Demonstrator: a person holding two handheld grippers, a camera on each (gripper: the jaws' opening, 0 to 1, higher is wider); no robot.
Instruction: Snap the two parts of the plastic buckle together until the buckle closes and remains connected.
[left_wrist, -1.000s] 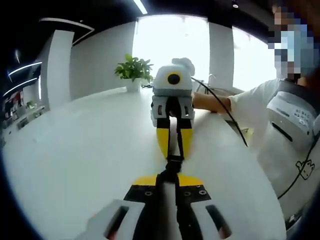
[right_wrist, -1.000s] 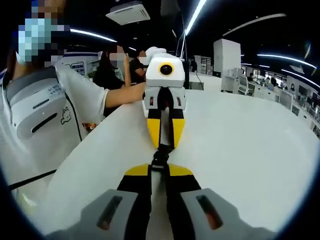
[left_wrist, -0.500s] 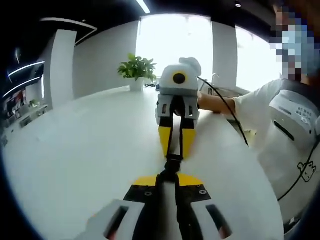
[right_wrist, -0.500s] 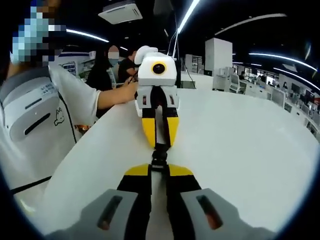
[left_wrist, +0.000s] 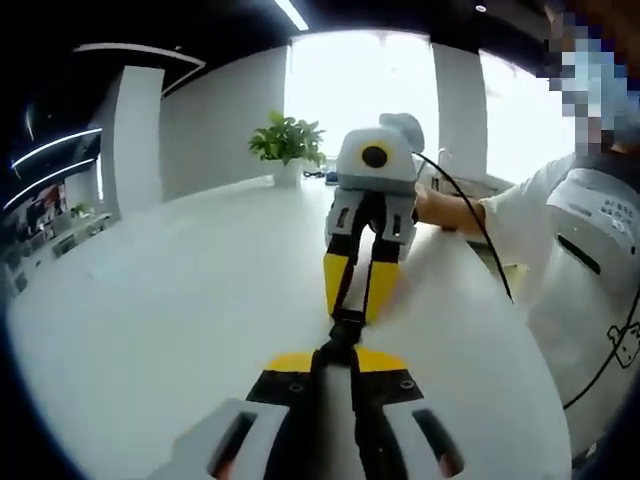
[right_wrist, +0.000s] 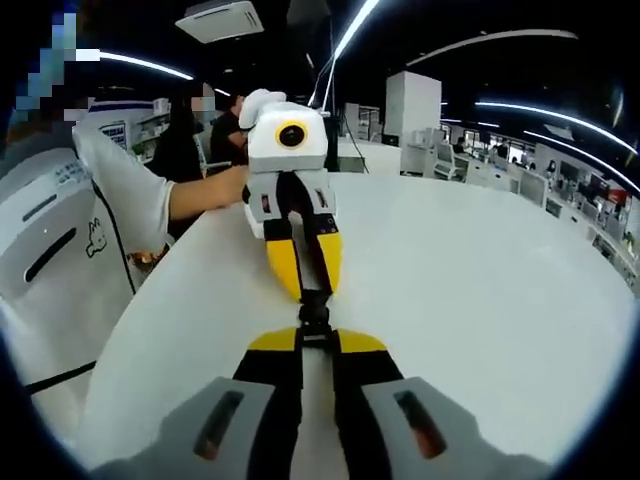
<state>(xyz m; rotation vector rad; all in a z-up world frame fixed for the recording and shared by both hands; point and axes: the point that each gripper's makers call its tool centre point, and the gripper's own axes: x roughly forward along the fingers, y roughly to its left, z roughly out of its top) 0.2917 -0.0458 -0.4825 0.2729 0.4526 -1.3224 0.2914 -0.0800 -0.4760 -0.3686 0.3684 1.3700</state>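
Above table (left_wrist: 150, 330): buckle (left_wrist: 345, 330), black, between my tools.
Left tool (left_wrist: 335, 362): clamped on buckle.
Right tool (right_wrist: 315, 345): clamped on buckle.

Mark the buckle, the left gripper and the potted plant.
buckle (right_wrist: 314, 312), right gripper view, on the black body between the two grippers.
left gripper (right_wrist: 299, 283), right gripper view, midway between its yellow fingers.
potted plant (left_wrist: 287, 140), left gripper view, on the green leaves.
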